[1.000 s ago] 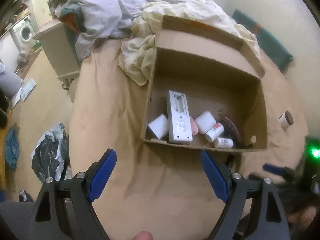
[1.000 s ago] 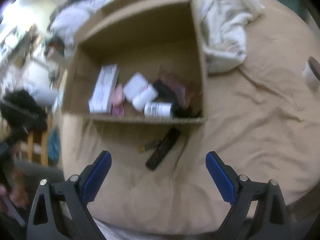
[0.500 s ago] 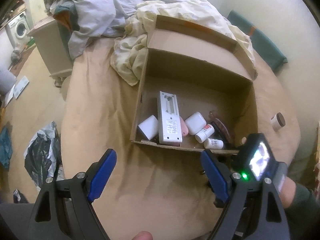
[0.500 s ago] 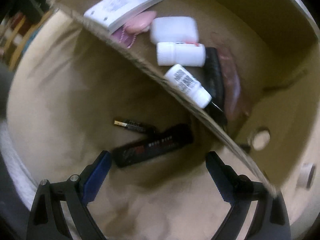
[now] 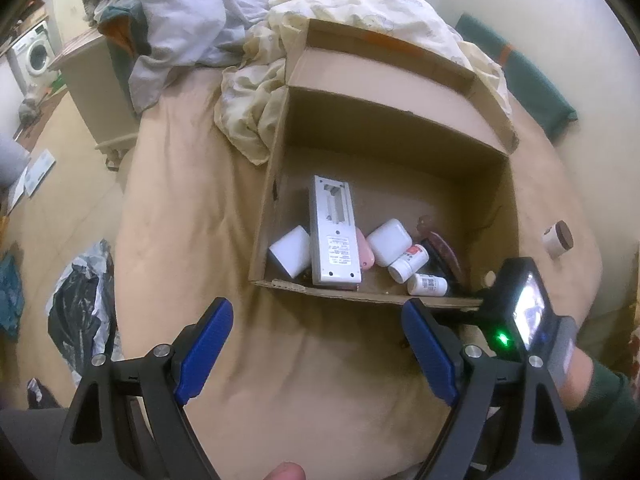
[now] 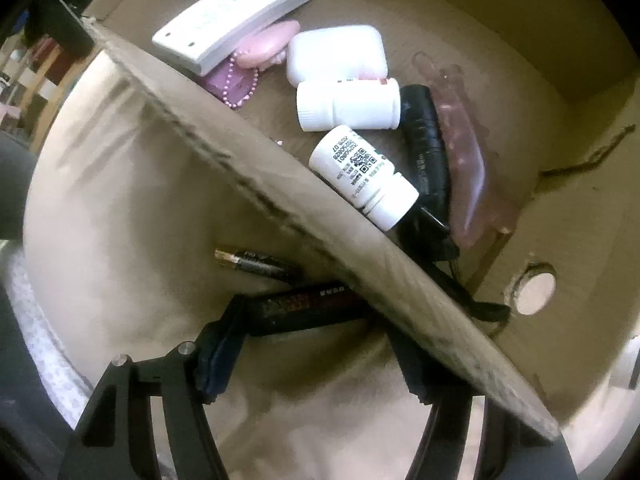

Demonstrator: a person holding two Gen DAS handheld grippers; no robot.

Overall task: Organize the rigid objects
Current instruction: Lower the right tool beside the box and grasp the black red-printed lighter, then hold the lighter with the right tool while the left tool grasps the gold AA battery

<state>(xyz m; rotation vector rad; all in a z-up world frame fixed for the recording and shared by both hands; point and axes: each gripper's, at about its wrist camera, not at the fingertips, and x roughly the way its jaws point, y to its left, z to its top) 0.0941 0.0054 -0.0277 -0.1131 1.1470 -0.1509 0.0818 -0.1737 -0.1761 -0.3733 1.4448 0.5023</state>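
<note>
An open cardboard box (image 5: 276,184) lies on the tan bed and holds a white remote (image 5: 334,236), two white bottles (image 6: 348,106), a white case (image 6: 336,56) and a black tube (image 6: 424,148). Outside its front wall (image 6: 280,184) lie a black bar (image 6: 308,306) and a battery (image 6: 256,264). My right gripper (image 6: 316,328) points down over the bar. Its jaws are closing with the bar lengthwise between them. The left finger (image 6: 220,352) is at the bar's end; the right finger is partly hidden by the wall. My left gripper (image 5: 316,308) hangs open and holds nothing, in front of the box.
A small brown-lidded jar (image 5: 558,240) stands on the bed right of the box. Crumpled bedding (image 5: 256,112) is heaped behind the box. A black bag (image 5: 80,312) lies on the floor at the left. The right gripper's housing (image 5: 520,312) shows a green light.
My right gripper has dropped and rolled down onto the black bar by the box wall, and its jaws have narrowed around it. The left gripper has stayed about where it was.
</note>
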